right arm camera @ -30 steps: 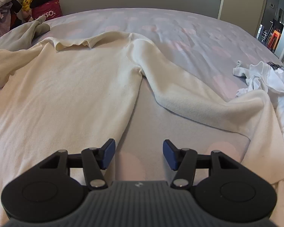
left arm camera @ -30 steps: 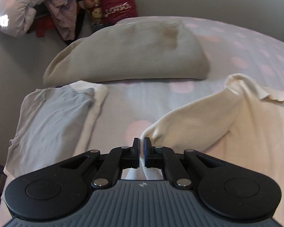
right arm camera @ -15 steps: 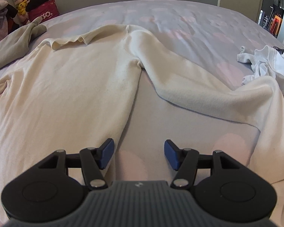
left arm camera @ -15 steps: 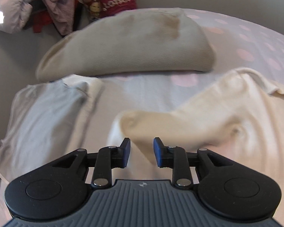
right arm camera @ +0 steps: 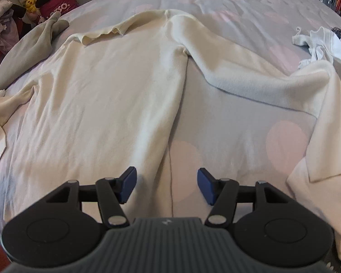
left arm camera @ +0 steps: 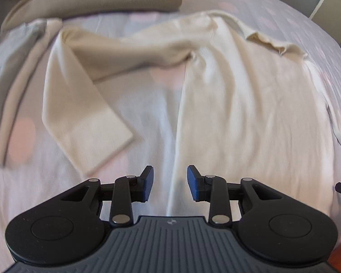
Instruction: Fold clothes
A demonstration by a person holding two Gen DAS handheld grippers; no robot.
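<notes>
cream top [right arm camera: 97, 104] spread flat on the bed [right arm camera: 227, 122], collar away from the onlooker. left gripper [left arm camera: 170, 183], jaws apart and empty, hovers over the top's left side edge; right gripper [right arm camera: 167, 187], jaws apart and empty, hovers over the right side edge. to fold well, take the sleeve [left arm camera: 86, 104] near the cuff and lay it flat across the body, smoothing creases first. a second ago the left jaws clamped this sleeve; they have since let go, and it lies bent on the bed.
</notes>
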